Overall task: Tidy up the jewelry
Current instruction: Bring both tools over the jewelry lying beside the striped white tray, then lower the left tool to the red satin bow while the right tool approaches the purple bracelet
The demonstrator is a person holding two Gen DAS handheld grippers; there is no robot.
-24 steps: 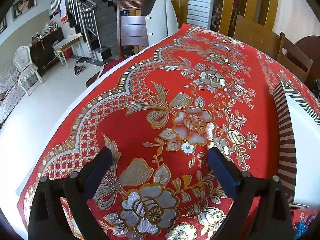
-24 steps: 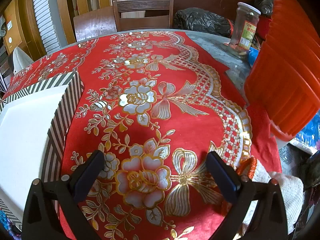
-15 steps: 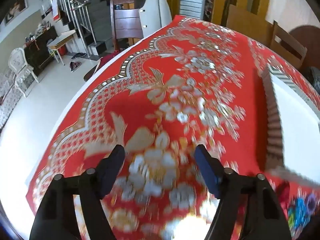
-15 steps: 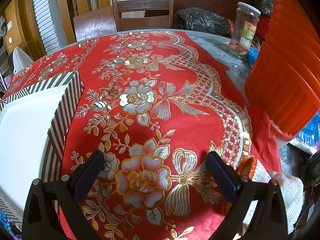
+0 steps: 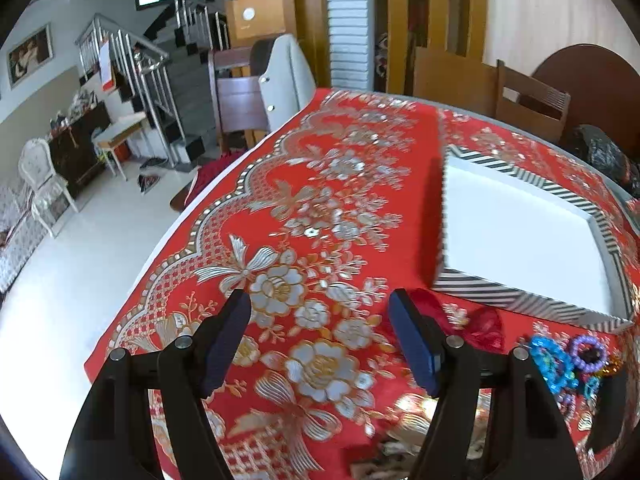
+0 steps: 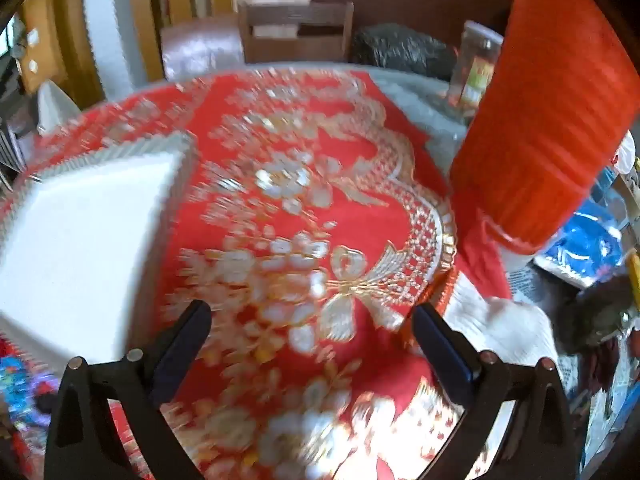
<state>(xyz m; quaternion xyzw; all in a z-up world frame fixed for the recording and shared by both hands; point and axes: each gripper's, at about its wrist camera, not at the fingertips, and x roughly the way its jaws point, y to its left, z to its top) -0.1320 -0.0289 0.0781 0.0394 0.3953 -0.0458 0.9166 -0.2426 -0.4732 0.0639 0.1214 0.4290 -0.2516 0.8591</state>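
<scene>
I have both grippers above the round table, which is covered by a red tablecloth [image 5: 304,184] with gold and silver flowers. My left gripper [image 5: 320,332] has its fingers spread wide with nothing between them, only cloth showing in the gap. My right gripper [image 6: 312,336] is likewise spread apart and empty; its view is smeared with motion blur.

The striped box [image 5: 524,304], white inside with black-and-white striped walls, sits on the cloth toward the near edge of the table; in the right wrist view it shows as a blurred white block [image 6: 80,240] at the left. The jewelry lies just in front of the box's near wall, by the table's near edge: a blue beaded bracelet [image 5: 550,362] and a purple beaded bracelet [image 5: 590,354] lie close together, whether touching I cannot tell, with a red translucent piece [image 5: 486,326] just beside them. None of it is inside the box.

At the table's right edge stand a stack of red plastic stools [image 6: 552,112] and a glass jar [image 6: 476,72], and a white cloth [image 6: 500,332] lies by the near right edge.
</scene>
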